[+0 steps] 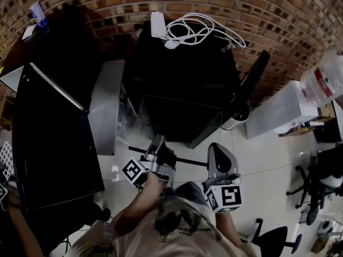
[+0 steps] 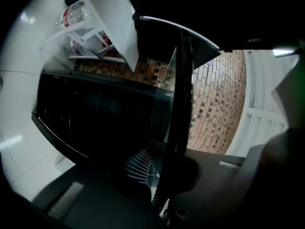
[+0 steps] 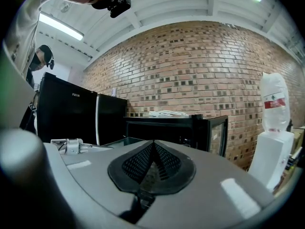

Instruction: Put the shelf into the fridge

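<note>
Nearest the person, the left tool [image 1: 159, 143] is clamped on the dark near edge of the shelf [image 1: 185, 160]. In the left gripper view its jaws are nearly together, with that thin frame edge running up between the pads. The right tool [image 1: 217, 150] is just beside the right end of the same edge. Its jaws are pressed fully together with nothing between them, and it points at the fridge. From the left tool's grip the glass pane of the shelf reaches away over the pale floor [image 1: 268, 165] to the front of the small black fridge [image 1: 182, 79], outside its opening. The fridge door [image 1: 253, 82] stands open on the right. A coiled white cable [image 1: 187, 28] lies on top of the fridge, with the brick wall [image 1: 278, 15] behind.
</note>
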`<state>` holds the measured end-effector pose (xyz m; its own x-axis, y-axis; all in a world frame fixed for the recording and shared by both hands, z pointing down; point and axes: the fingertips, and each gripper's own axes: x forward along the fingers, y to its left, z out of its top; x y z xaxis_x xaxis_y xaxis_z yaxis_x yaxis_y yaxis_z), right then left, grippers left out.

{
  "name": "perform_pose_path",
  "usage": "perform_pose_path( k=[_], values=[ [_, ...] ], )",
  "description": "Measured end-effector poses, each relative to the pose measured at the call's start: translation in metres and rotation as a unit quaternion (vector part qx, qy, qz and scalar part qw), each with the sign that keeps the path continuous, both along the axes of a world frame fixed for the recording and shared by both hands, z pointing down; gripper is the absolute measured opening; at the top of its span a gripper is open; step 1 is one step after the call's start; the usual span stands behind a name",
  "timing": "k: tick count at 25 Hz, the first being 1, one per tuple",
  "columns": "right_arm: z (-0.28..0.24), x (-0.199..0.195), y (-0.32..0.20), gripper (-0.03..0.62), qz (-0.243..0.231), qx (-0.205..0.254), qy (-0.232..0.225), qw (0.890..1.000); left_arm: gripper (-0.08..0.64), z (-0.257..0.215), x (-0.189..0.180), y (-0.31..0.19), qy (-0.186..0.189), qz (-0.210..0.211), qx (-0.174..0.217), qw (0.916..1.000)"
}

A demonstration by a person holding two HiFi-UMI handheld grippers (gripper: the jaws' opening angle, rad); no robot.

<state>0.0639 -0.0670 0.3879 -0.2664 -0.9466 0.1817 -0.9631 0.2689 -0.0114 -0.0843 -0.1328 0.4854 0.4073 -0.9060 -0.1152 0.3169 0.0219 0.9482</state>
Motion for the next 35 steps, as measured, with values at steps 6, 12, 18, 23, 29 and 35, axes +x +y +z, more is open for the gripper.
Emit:
perform_pose_path(
  k=[6,12,18,23,29,35],
  values=[
    [0.011,0.01,-0.01,0.0,0.0,-0.002,0.0,1.0,0.02,0.008,0.005,-0.015,-0.001,-0.007,0.005,1.0],
    [0.022,0.016,-0.026,0.0,-0.021,-0.007,0.003,1.0,0.02,0.022,0.009,-0.028,-0.006,-0.027,0.004,0.9996],
    [0.022,0.027,-0.045,0.0,-0.035,-0.006,0.009,0.999,0.02,0.037,0.018,-0.043,-0.015,-0.041,-0.001,0.999],
    [0.032,0.034,-0.053,0.0,-0.04,-0.016,0.013,0.999,0.021,0.047,0.021,-0.056,-0.014,-0.049,-0.001,0.9987],
    [0.046,0.038,-0.064,0.0,-0.047,-0.029,0.006,0.998,0.02,0.06,0.021,-0.074,-0.021,-0.065,-0.003,0.9977],
    [0.055,0.038,-0.072,0.0,-0.052,-0.035,0.006,0.998,0.02,0.071,0.025,-0.086,-0.029,-0.066,-0.004,0.9974]
  ],
)
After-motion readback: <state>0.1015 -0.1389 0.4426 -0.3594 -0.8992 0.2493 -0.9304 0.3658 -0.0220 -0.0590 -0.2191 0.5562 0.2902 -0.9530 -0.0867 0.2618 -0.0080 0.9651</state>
